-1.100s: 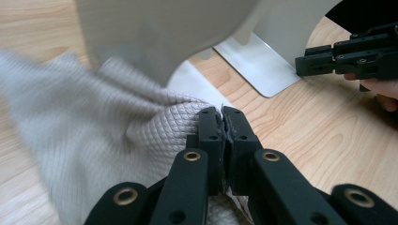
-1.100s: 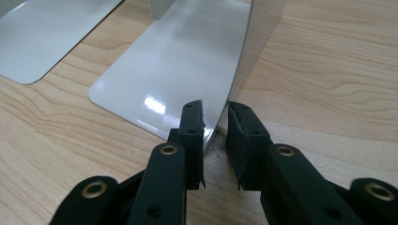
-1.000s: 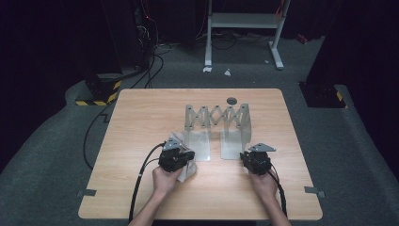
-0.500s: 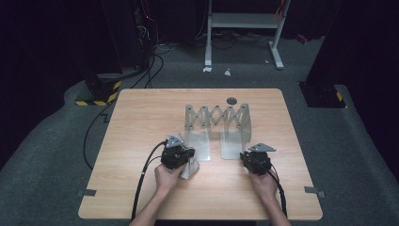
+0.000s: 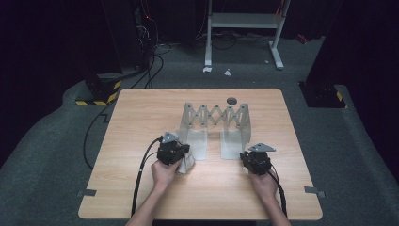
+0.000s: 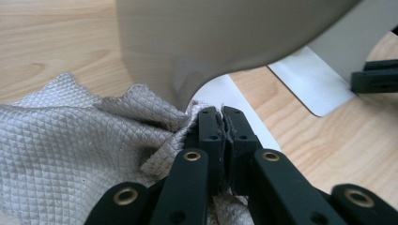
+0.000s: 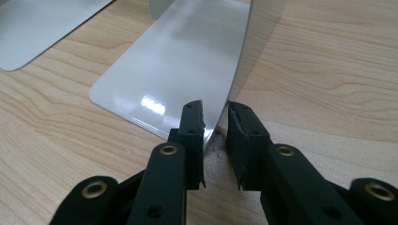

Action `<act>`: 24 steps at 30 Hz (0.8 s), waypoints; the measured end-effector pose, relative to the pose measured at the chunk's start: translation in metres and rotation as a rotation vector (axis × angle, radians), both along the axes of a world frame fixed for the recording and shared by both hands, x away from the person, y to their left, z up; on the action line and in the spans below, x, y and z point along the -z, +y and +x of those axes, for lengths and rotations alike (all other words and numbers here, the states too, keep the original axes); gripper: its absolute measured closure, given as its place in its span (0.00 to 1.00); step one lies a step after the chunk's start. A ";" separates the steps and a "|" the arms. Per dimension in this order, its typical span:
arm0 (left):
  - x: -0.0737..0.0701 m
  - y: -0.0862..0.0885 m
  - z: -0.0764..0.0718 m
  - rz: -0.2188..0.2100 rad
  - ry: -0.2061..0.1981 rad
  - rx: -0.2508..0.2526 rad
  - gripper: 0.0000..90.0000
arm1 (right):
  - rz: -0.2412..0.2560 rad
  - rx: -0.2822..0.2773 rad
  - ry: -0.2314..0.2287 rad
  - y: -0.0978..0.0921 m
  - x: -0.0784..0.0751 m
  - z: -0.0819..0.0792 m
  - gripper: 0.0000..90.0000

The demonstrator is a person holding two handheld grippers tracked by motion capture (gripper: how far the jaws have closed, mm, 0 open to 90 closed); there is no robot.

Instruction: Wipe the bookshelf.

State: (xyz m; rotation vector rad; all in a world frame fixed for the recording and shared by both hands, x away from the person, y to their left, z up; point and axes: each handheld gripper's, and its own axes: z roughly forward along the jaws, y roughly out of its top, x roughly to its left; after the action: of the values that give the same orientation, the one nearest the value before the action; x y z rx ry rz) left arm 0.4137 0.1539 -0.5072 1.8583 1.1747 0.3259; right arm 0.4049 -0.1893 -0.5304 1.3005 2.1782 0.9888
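The left gripper (image 5: 179,153) has drawn back a little toward the near edge of the tabletop (image 5: 141,117) compared with a second ago, and the grey quilted cloth (image 5: 187,162) now hangs out more to its right side, bunched just beside the left base plate of the metal rack (image 5: 216,115). In the left gripper view its fingers (image 6: 210,126) are clenched on a fold of the cloth (image 6: 61,140), the two pads pressed flat together with fabric pinched between them, and the curved pale wall of the rack (image 6: 211,37) looms right above. The right gripper (image 5: 251,157) has not shifted across these moments; it sits near the right base plate, toward the near right part of the tabletop. In the right gripper view its fingers (image 7: 192,126) stand on either side of the upright edge of the shiny metal plate (image 7: 178,70), a narrow gap showing on both sides, so I judge them loosely closed around it rather than biting hard, steadying the rack. The small pull of the left hand reads as a wiping stroke along the rack's left foot, with the cloth dragged toward the person; the wipe looks under way, with the rest of the rack and its scissor-like lattice toward the far edge yet to be reached.
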 end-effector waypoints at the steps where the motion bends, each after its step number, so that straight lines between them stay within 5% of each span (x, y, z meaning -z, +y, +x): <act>1: 0.000 0.002 0.001 -0.002 0.001 -0.006 0.96 | 0.000 0.000 0.000 0.000 0.000 0.000 0.85; 7: 0.001 0.012 0.005 -0.007 0.006 -0.040 0.96 | 0.002 0.001 0.002 0.000 0.000 0.000 0.85; 14: 0.000 -0.011 -0.008 0.061 -0.019 0.034 0.96 | 0.000 0.002 0.000 0.000 0.000 0.000 0.85; 24: -0.005 -0.035 -0.017 0.055 -0.051 0.094 0.96 | -0.001 -0.001 -0.001 0.000 0.000 0.000 0.85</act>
State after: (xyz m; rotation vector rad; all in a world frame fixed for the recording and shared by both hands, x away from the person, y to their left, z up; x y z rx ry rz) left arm 0.3965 0.1187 -0.5021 1.9345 1.0501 0.3540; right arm 0.4048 -0.1891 -0.5305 1.2982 2.1782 0.9883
